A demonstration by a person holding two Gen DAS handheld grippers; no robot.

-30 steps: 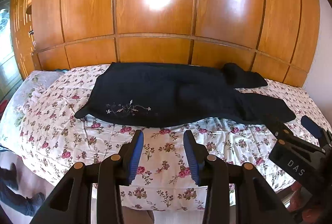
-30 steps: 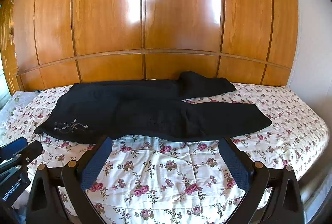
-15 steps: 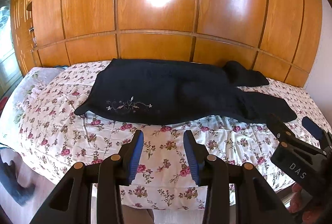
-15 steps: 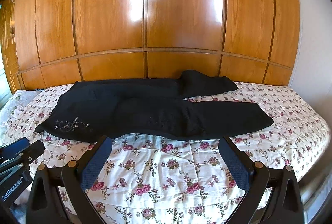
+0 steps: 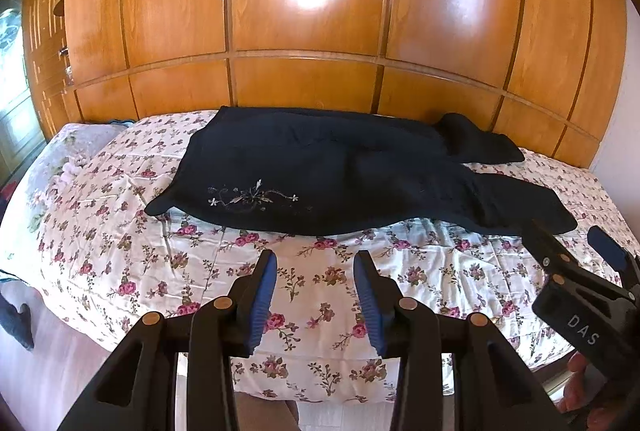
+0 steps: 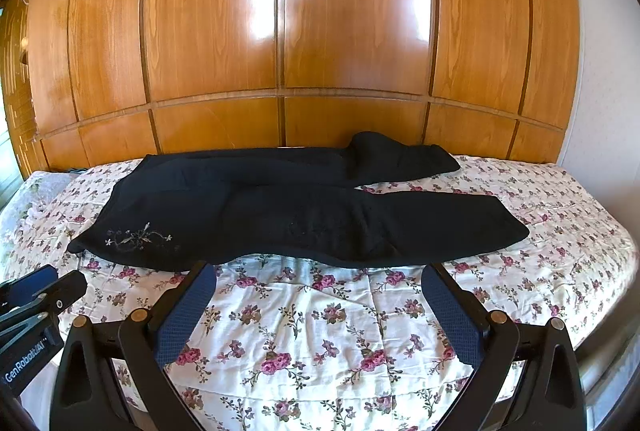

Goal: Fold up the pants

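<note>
Black pants (image 5: 320,179) with a small embroidered flower motif lie spread across the floral bedspread (image 5: 320,291), waist at the left, two legs running right. They also show in the right wrist view (image 6: 304,215). My left gripper (image 5: 315,263) is open and empty, above the bed's near side, short of the pants' front edge. My right gripper (image 6: 320,275) is wide open and empty, just short of the front edge of the near leg. The far leg's end is bunched against the wardrobe.
A glossy wooden wardrobe wall (image 6: 320,31) stands right behind the bed. A white wall (image 6: 600,71) is at the right. The bed's near edge (image 5: 280,387) drops to the floor. A pillow area (image 5: 60,159) lies at the left end.
Both grippers have moved slightly forward towards the bed; the pants look a little nearer. Neither jaw opening has changed and the pants have not moved.
</note>
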